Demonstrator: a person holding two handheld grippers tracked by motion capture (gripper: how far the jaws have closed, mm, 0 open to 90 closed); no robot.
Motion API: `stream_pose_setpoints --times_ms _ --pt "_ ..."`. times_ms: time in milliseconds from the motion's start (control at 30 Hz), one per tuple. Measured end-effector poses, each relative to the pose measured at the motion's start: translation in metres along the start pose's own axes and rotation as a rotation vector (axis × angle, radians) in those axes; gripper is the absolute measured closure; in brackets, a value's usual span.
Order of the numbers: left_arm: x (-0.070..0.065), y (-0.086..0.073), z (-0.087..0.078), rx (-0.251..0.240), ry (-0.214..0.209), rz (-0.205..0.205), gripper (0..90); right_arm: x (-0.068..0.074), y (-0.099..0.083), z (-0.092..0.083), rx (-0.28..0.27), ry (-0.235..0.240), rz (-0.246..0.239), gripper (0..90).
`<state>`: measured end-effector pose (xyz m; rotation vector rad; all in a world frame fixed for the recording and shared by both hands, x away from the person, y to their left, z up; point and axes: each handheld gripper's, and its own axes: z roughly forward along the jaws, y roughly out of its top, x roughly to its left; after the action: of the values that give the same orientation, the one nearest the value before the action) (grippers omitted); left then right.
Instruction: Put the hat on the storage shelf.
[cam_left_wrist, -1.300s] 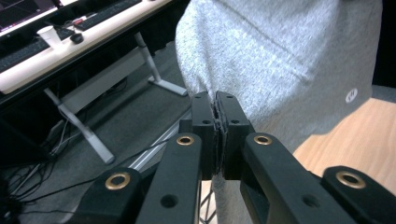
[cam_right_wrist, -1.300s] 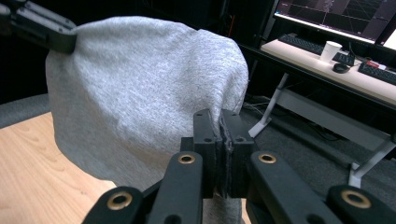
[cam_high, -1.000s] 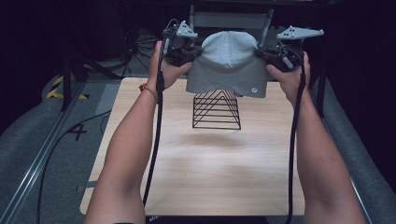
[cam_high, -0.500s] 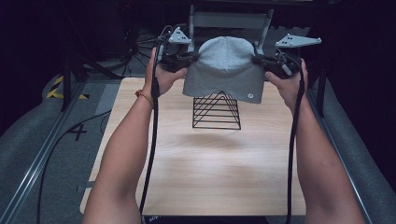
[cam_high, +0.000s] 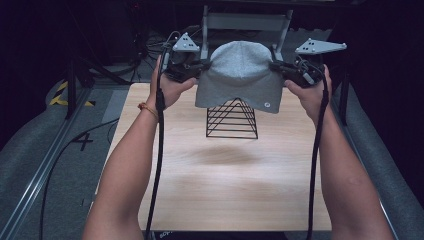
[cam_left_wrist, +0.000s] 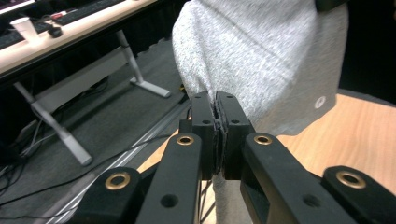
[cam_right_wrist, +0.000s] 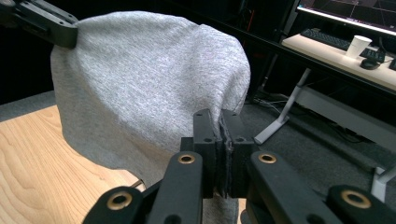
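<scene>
Both claws are clenched on the grey beanie (cam_high: 240, 75): left gripper (cam_high: 200, 66) and right gripper (cam_high: 277, 67) pinch opposite edges, stretching it between them, directly above the black wire pyramid stand (cam_high: 232, 119), opening downward.

We note bare forearms, no sleeves, an orange bracelet (cam_high: 148, 110) on the left wrist, left gripper (cam_high: 202, 64) and right gripper (cam_high: 276, 66) in black, each topped by a grey three-cornered plate, brass-ringed screw holes along the jaws, black cables trailing toward six o'clock.
</scene>
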<state>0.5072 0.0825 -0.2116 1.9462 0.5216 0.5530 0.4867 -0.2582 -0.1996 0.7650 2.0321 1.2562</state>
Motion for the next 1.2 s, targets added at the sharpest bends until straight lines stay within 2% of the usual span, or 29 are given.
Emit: stream_pose_setpoints --times_ms 67,100,267,300,367,467,533,567,767,900,967,1033,1067,1100,1200 --pt "0.000 -0.001 0.001 0.011 0.006 0.011 87.5 0.000 0.000 0.000 -0.001 0.004 0.000 86.4" --pt "-0.001 -0.004 0.004 0.032 0.011 0.023 87.5 0.000 -0.004 0.002 0.007 0.000 -0.001 86.4" --pt "-0.003 -0.022 0.022 0.072 0.000 -0.001 87.5 -0.001 -0.018 0.013 0.035 0.002 0.018 86.4" --pt "-0.001 -0.024 0.024 0.072 -0.002 0.005 87.5 -0.001 -0.020 0.015 0.040 0.003 0.020 86.3" --pt "0.000 -0.027 0.027 0.072 -0.005 -0.006 87.5 -0.001 -0.023 0.017 0.047 0.002 0.020 86.3" --pt "0.001 -0.040 0.038 0.089 -0.017 -0.029 87.4 -0.002 -0.036 0.028 0.069 0.014 0.029 86.4" --pt "0.002 -0.042 0.039 0.095 -0.015 -0.022 87.4 -0.002 -0.041 0.031 0.078 0.022 0.031 86.3" --pt "0.001 -0.047 0.043 0.093 -0.017 -0.035 87.4 -0.001 -0.044 0.033 0.082 0.024 0.029 86.3" --pt "-0.001 -0.070 0.056 0.107 -0.032 -0.064 87.3 0.005 -0.074 0.047 0.118 0.063 0.048 86.3" --pt "-0.004 -0.082 0.061 0.103 -0.037 -0.077 87.3 0.008 -0.088 0.050 0.136 0.071 0.055 86.3" --pt "-0.007 -0.090 0.063 0.091 -0.043 -0.096 87.3 0.010 -0.095 0.051 0.146 0.074 0.066 86.3" --pt "-0.009 -0.096 0.066 0.094 -0.038 -0.093 87.3 0.010 -0.101 0.052 0.152 0.081 0.071 86.3" --pt "-0.010 -0.100 0.068 0.113 -0.034 -0.077 87.3 0.011 -0.105 0.053 0.158 0.079 0.072 86.4" --pt "-0.013 -0.105 0.071 0.120 -0.038 -0.092 87.3 0.012 -0.110 0.054 0.169 0.077 0.068 86.3" --pt "-0.016 -0.116 0.075 0.133 -0.039 -0.082 87.3 0.014 -0.121 0.057 0.194 0.079 0.070 86.3"
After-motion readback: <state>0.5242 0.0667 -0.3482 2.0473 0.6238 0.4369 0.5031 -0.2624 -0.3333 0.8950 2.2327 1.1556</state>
